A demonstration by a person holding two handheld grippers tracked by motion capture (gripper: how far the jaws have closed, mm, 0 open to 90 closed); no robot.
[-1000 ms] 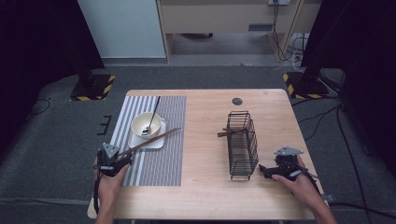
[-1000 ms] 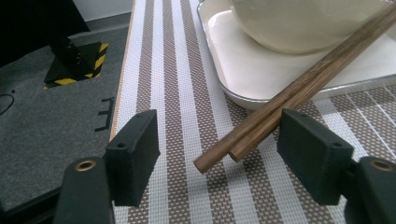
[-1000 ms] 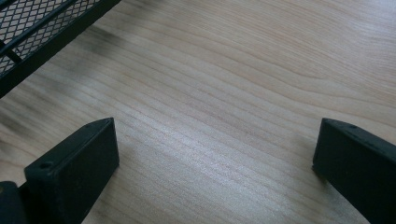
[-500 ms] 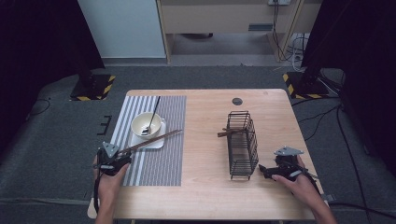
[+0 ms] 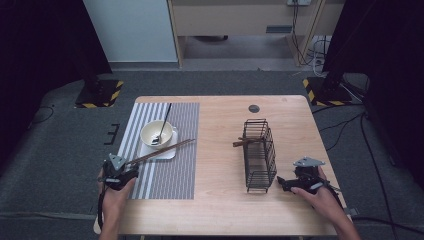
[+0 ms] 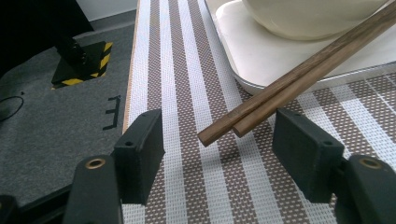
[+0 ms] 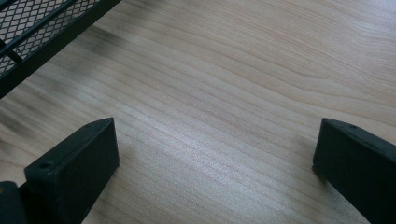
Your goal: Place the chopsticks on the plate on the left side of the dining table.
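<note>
On the light wooden tabletop (image 5: 220, 200), a pair of dark brown wooden chopsticks (image 5: 160, 152) lies across the near edge of a white rectangular tray (image 5: 170, 152) that carries a cream ceramic bowl (image 5: 157, 134) with a dark-handled spoon (image 5: 164, 122) in it. All of this sits on a brown-and-white striped woven placemat (image 5: 165, 175) on the left half.

The relation that matters is between the chopsticks and the left claw (image 6: 219, 154). Their long axis runs diagonally, from the far right beside the bowl down to the near left, and the near-left tips point straight into the gap between the jaws. In the left gripper view the two tips (image 6: 219, 130) sit between the spread jaws, closer to the right one, touching neither. The left claw is wide open and holds nothing. Since the sticks lie almost along the claw's own line of sight, closing where it stands would likely pinch just the tips; a firmer hold probably calls for sliding farther along the shafts.

The right claw (image 7: 215, 158) rests well apart on the right, jaws spread over bare wood, empty, just beside a black wire-mesh rack (image 5: 260, 155) with another brown stick (image 5: 243, 142) poking out of its left side. The left hand is plainly the nearer one.
</note>
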